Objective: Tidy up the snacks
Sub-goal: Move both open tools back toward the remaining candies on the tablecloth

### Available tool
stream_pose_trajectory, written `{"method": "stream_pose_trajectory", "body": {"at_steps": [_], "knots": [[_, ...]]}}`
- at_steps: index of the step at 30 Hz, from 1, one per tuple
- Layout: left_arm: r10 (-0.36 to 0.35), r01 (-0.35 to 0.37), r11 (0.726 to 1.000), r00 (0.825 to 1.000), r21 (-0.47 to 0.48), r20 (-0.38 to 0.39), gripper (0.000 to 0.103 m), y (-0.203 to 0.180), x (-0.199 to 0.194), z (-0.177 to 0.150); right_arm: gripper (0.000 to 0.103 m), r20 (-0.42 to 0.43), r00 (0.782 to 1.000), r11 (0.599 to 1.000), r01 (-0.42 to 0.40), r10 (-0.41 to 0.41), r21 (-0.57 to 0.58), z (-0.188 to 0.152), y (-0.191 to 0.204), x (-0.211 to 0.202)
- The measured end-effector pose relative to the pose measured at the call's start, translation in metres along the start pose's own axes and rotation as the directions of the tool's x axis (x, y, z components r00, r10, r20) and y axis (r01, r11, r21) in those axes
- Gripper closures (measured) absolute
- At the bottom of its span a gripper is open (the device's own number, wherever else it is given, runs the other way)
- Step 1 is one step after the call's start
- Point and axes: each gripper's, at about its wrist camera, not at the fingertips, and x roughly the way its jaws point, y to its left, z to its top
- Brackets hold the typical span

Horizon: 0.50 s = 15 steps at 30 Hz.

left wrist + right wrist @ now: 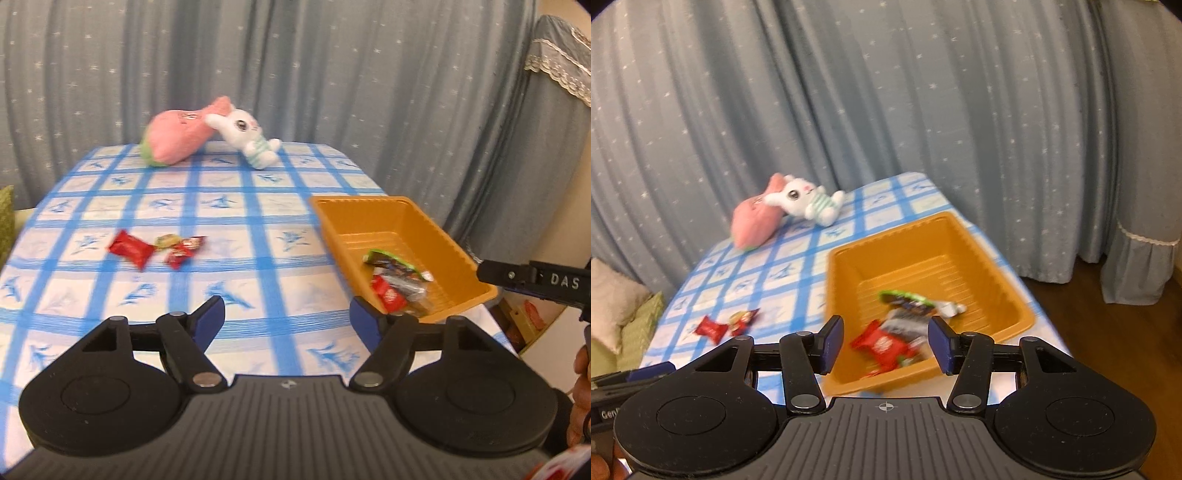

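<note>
left hand-held gripper (287, 317) gapes empty over the tablecloth (258, 221), orange tray (436, 236) beside it.

Both wrist cameras are looking forward and slightly down over the checked worktop (258, 221) toward the curtain (332, 74). The left one is sitting left of the orange tray (436, 236); the right is hovering close over it. Both are sharing the tray and the plush rabbit (809, 203).

left gripper (288, 317): jaws apart, empty | right gripper (886, 343): jaws apart, empty
</note>
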Motion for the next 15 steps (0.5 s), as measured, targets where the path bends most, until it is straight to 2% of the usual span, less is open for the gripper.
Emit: {"method": "stream_pose_trajectory", "body": {"at_steps": [8, 15], "knots": [[0.083, -0.083, 0.994, 0.996, -0.064, 0.009, 0.028, 0.046, -0.022, -0.002, 0.048, -0.028, 0.998, 0.998, -0.049, 0.048, -0.039, -0.014, 0.043, 0.005], [0.124, -0.121, 0.986, 0.992, -0.116, 0.012, 0.027, 0.076, -0.032, -0.005, 0.046, -0.05, 0.995, 0.992, -0.089, 0.085, -0.086, -0.021, 0.075, 0.011]]}}
